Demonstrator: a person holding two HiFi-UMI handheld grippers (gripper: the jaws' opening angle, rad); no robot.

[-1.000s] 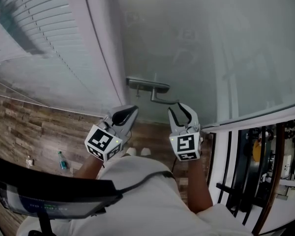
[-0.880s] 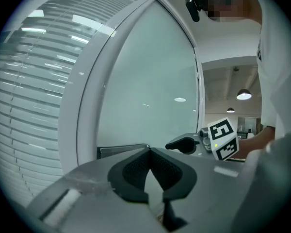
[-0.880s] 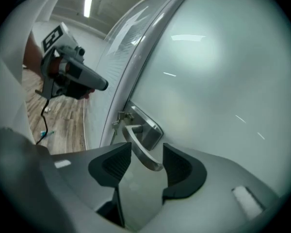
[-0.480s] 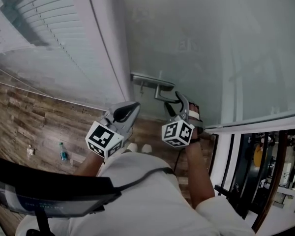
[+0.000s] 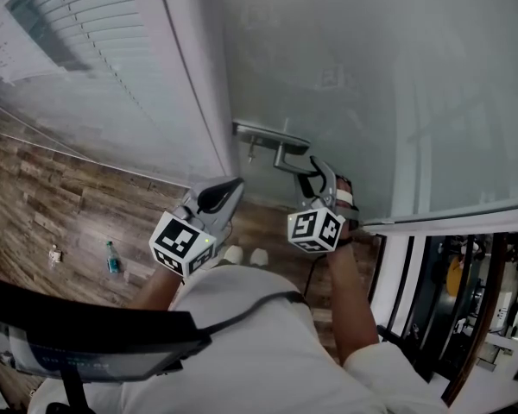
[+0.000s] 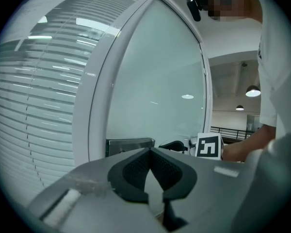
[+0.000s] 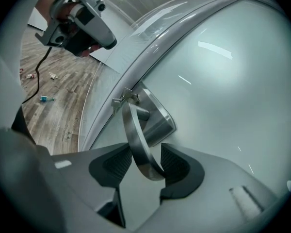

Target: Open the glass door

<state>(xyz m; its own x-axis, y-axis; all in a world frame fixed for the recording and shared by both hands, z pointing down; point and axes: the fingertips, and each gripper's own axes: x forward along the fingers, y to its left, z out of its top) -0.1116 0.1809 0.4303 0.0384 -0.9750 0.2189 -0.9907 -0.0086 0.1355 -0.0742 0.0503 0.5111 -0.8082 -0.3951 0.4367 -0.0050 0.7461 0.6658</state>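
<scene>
The frosted glass door (image 5: pixel 371 76) carries a steel lever handle (image 5: pixel 289 158) on a plate (image 5: pixel 268 134) near its left edge. My right gripper (image 5: pixel 318 169) reaches up to the lever. In the right gripper view the curved lever (image 7: pixel 133 130) runs between the two pads and my right gripper (image 7: pixel 146 161) has just been closing on it, both pads touching it. My left gripper (image 5: pixel 233 185) hangs shut and empty to the left of and below the handle; its pads meet in the left gripper view (image 6: pixel 150 152), with the plate (image 6: pixel 128 143) beyond.
A white door frame (image 5: pixel 194 76) and a window with slatted blinds (image 5: pixel 78 50) stand left of the door. Wood flooring (image 5: pixel 60 222) holds a small bottle (image 5: pixel 112 257) and scraps. Dark railings (image 5: pixel 414 291) lie at the right, past the door's edge.
My right gripper rolled over and moved up from below the handle, so the lever now sits between its jaws. The left gripper stayed where it was.
</scene>
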